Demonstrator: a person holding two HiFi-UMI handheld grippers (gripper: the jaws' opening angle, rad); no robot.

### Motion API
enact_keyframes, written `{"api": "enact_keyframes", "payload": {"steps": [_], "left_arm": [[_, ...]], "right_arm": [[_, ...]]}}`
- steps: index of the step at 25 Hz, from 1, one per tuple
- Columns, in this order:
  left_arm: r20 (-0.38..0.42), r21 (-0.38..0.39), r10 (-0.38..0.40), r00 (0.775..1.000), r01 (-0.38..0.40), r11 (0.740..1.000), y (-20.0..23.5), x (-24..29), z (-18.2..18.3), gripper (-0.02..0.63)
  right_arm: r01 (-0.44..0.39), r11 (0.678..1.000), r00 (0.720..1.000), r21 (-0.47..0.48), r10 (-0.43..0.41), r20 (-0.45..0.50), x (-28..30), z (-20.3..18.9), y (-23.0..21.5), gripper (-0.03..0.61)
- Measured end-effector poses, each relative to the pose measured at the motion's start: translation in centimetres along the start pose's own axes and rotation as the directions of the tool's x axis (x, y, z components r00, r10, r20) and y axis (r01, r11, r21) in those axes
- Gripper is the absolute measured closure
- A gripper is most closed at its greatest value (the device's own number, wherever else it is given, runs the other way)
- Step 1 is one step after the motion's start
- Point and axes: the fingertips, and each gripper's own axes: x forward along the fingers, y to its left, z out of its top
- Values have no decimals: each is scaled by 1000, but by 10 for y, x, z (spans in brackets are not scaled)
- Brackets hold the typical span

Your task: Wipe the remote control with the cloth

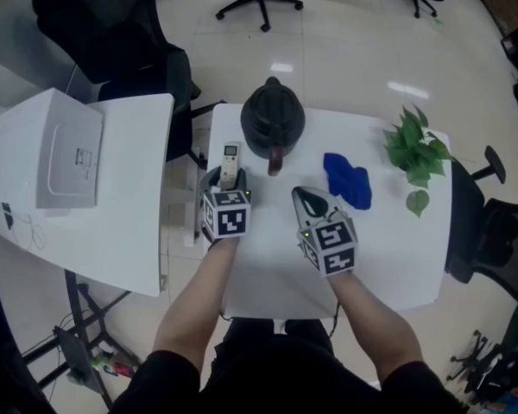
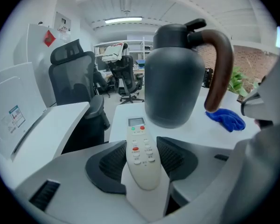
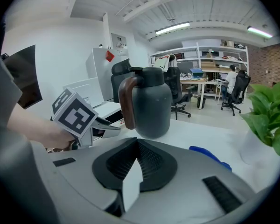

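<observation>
The white remote control [image 1: 230, 161] lies lengthwise between the jaws of my left gripper [image 1: 222, 178] at the table's left side. In the left gripper view both pads touch the remote control [image 2: 141, 149] at its narrow lower half, screen end pointing away. The blue cloth [image 1: 347, 180] lies crumpled on the table, right of the jug and ahead of my right gripper [image 1: 312, 202]. That gripper is shut, its pads [image 3: 149, 161] pressed together with nothing between them. The cloth [image 3: 210, 154] shows just beyond its right jaw.
A black jug [image 1: 273, 119] with a brown handle stands at the back of the white table [image 1: 388, 257], close ahead of the remote. A potted plant [image 1: 414, 149] is at the right edge. A second white desk [image 1: 129, 222] and office chairs stand to the left.
</observation>
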Motion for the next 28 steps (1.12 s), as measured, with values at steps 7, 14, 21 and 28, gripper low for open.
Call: {"api": "enact_keyframes", "payload": {"steps": [7, 14, 21, 28], "left_arm": [[95, 23, -33, 995, 31, 999, -15, -71, -4, 405], [171, 95, -89, 981, 74, 993, -42, -148, -10, 405], [218, 176, -185, 958, 147, 973, -85, -188, -3, 405], [246, 289, -281, 928, 206, 935, -132, -187, 24, 405]], "right_arm": [[14, 1000, 1000, -16, -13, 19, -28, 1, -2, 570], [129, 989, 991, -73, -131, -15, -37, -16, -63, 569], [187, 977, 979, -101, -194, -66, -30, -32, -107, 547], [193, 971, 966, -138, -213, -146, -17, -60, -133, 362]]}}
